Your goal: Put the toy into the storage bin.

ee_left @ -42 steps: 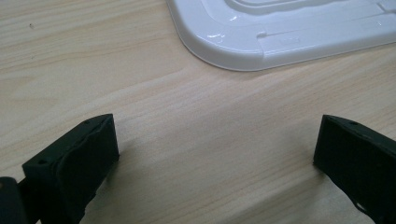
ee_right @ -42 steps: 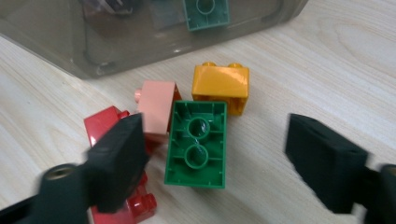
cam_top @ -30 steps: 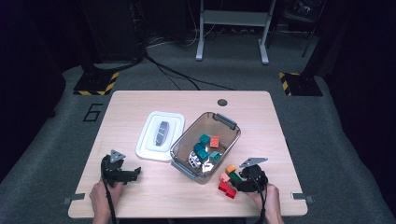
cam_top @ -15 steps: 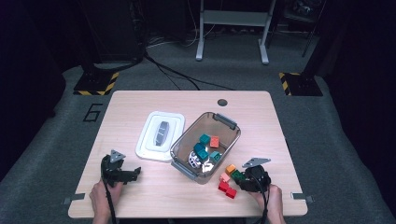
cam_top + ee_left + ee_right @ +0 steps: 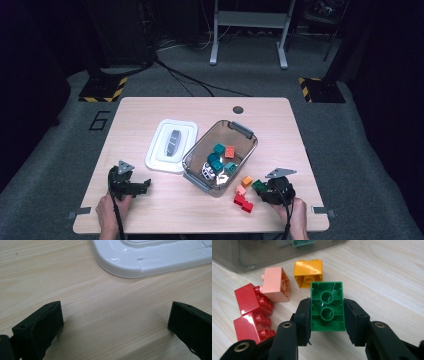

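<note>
The right hand-held gripper [image 5: 327, 315] has just closed its jaws and clamps the green brick [image 5: 327, 305] between its pads, hollow underside showing, the orange brick [image 5: 308, 272] just beyond it. The left hand-held gripper [image 5: 115, 322] stands open over bare surface [image 5: 100, 305].

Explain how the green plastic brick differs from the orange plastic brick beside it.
The green plastic brick is clamped between the right gripper pads; the orange plastic brick lies free on the wooden table. The green one shows its hollow underside with two tubes; the orange one lies tipped on its side. Both are studded toy bricks outside the clear bin.

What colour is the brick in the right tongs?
Green: a plastic two-stud brick, underside up, clearest in the right gripper view.
</note>
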Demonstrator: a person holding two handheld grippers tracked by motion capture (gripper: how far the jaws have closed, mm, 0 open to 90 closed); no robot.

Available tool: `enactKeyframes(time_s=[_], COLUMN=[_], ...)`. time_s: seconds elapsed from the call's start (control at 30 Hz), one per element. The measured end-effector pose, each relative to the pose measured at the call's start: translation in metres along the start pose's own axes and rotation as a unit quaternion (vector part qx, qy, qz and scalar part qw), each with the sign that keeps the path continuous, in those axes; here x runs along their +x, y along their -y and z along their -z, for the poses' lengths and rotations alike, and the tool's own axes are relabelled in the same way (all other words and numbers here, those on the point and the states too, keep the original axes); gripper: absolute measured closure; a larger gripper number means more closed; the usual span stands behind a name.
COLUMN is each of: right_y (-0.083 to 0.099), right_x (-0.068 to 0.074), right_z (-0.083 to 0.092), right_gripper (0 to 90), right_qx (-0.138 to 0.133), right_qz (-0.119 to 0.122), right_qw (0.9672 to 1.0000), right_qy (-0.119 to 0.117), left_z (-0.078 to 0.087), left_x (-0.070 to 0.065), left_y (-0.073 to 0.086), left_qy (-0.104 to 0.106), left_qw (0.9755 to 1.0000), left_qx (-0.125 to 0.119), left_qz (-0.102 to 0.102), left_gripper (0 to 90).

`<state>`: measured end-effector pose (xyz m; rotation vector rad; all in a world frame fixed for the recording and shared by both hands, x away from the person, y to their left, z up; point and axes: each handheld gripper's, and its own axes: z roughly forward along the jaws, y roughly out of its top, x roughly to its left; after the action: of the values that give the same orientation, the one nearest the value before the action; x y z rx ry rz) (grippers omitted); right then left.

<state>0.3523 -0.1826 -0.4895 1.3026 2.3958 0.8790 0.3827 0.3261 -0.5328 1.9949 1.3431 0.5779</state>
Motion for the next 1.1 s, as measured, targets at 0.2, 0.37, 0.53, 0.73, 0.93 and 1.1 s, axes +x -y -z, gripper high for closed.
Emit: enactKeyframes(time_s=[0.2, 0.37, 0.53, 0.73, 0.93, 1.1], right_y=[-0.001, -0.005, -0.013, -0.024, -0.035, -0.044], right_x=[-0.007, -0.011, -0.017, -0.020, -0.022, -0.023], right_z=[0.006, 0.013, 0.021, 0.030, 0.037, 0.042], right_gripper=[58.8, 58.8, 58.8, 58.7, 58.8, 58.8], right_qx=[-0.005, -0.007, -0.021, -0.027, -0.031, -0.030], right_qz=[-0.010, -0.024, -0.012, -0.011, -0.014, -0.011], right_qw=[0.9999, 0.9996, 0.9994, 0.9990, 0.9987, 0.9986], right_qy=[0.006, 0.015, 0.023, 0.033, 0.037, 0.043], left_z=[0.000, 0.000, 0.000, 0.000, 0.000, 0.000], left_x=[0.000, 0.000, 0.000, 0.000, 0.000, 0.000], left_y=[0.000, 0.000, 0.000, 0.000, 0.000, 0.000], left_qy=[0.000, 0.000, 0.000, 0.000, 0.000, 0.000], left_qw=[1.0000, 1.0000, 1.0000, 1.0000, 1.0000, 1.0000], left_qx=[0.000, -0.001, 0.000, 0.000, 0.000, 0.000], left_qz=[0.000, -0.001, -0.001, 0.000, 0.000, 0.000], left_gripper=[0.0, 0.0, 0.0, 0.0, 0.0, 0.0])
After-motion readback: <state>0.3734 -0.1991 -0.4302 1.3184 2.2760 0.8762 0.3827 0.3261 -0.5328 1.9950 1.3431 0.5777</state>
